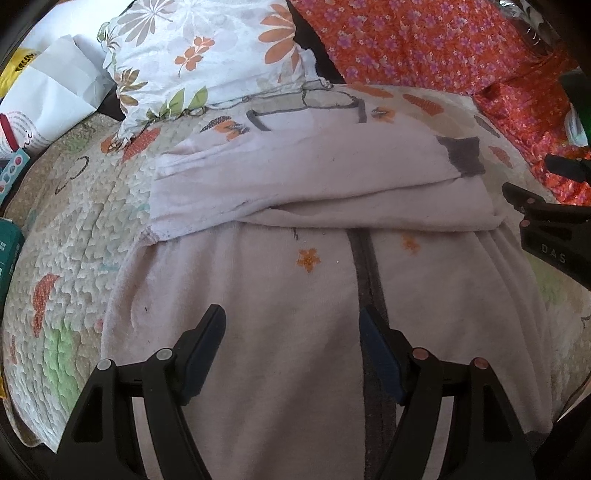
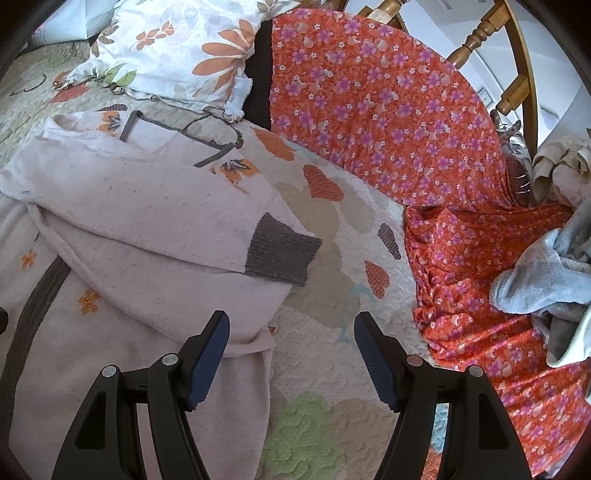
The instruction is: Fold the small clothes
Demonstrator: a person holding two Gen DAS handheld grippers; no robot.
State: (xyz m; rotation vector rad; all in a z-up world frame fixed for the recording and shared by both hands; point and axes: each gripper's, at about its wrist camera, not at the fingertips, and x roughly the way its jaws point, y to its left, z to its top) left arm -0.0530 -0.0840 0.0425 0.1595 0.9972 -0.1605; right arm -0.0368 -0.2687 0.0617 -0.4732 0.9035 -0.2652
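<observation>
Your left gripper (image 1: 291,325) has its fingers spread wide, nothing between them, hovering over the pale garment (image 1: 295,280) that fills the frame's centre, its sleeve folded across. Your right gripper (image 2: 291,328) likewise stands apart and empty, poised above the garment's right edge and the quilt (image 2: 332,350), lower centre.

bedroom | quilted bedspread (image 2: 332,354) | floral pillow (image 1: 207,55) | wooden headboard (image 2: 480,33)
</observation>
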